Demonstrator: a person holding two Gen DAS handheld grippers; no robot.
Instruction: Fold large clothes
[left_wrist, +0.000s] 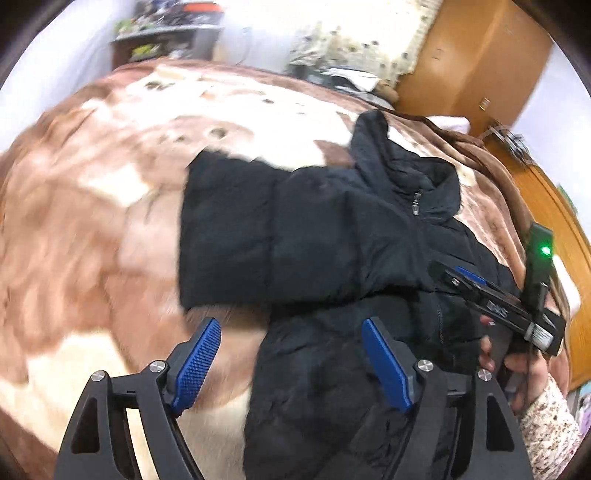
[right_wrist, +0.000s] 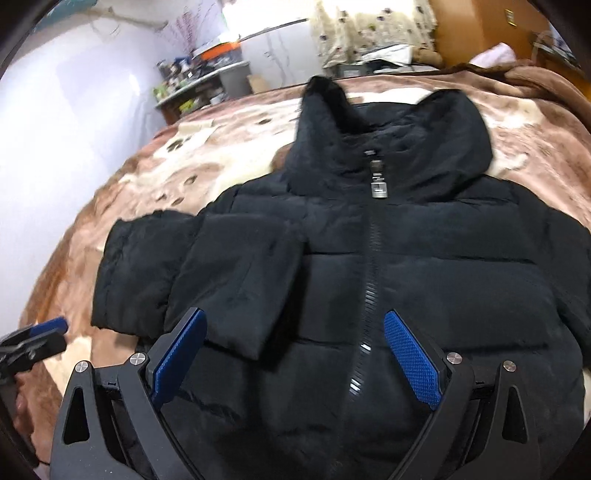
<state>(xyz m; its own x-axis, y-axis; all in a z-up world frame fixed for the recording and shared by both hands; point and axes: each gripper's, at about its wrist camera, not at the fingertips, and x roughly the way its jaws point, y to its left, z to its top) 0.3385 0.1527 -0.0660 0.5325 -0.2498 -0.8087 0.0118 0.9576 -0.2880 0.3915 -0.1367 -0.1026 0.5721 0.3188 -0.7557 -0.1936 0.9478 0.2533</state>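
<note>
Blue-padded left gripper (left_wrist: 291, 362), lower centre of its view: jaws wide apart, holding nothing, above the jacket's edge. Right gripper (right_wrist: 295, 358), lower centre: likewise spread and empty over the zipper (right_wrist: 369, 280). Black puffer jacket (right_wrist: 369, 258) lies front-up on the brown blanket (left_wrist: 92, 221), one sleeve (right_wrist: 236, 284) folded across its chest.

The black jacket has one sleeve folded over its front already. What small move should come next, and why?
Probably bring the right gripper toward the other sleeve. On the black jacket that sleeve lies spread out to the side, and both grippers are open and hold nothing.
</note>
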